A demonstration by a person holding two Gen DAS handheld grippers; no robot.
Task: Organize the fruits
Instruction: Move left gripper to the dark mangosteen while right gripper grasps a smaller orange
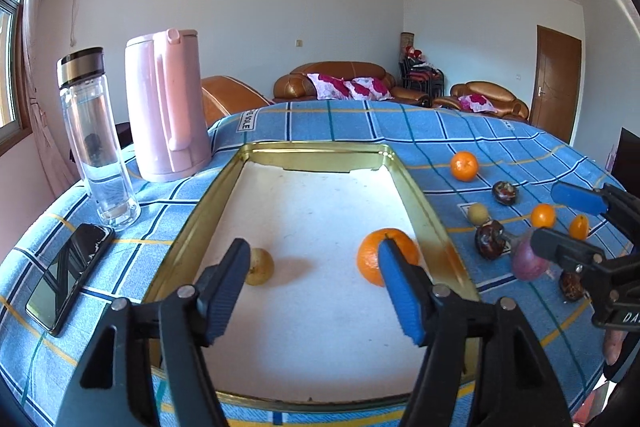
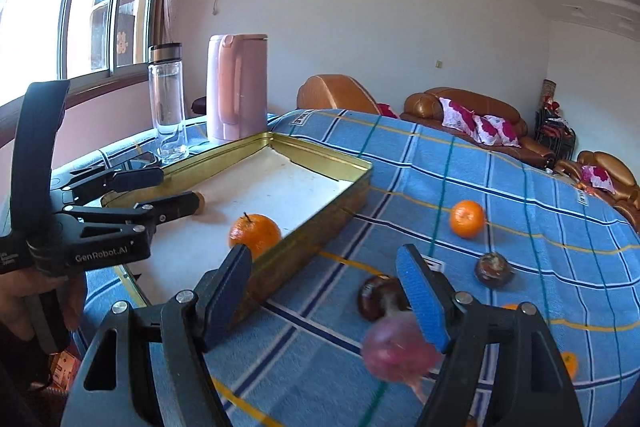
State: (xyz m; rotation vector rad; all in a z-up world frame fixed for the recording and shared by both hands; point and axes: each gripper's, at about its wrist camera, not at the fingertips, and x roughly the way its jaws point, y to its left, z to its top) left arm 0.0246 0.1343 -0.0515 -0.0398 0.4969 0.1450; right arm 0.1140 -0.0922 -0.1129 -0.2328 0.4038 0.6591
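Lettering "GenRobot.AI" marks left claw (image 2: 176, 189) body.

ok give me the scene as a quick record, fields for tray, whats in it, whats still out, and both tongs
tray: gold tin tray on the blue checked cloth
in tray: orange, small yellowish fruit
still on cloth: orange, dark fruits, small orange fruits, purple fruit
left tongs: open, empty
right tongs: open, over the purple fruit
beside tray: pink kettle, bottle, phone
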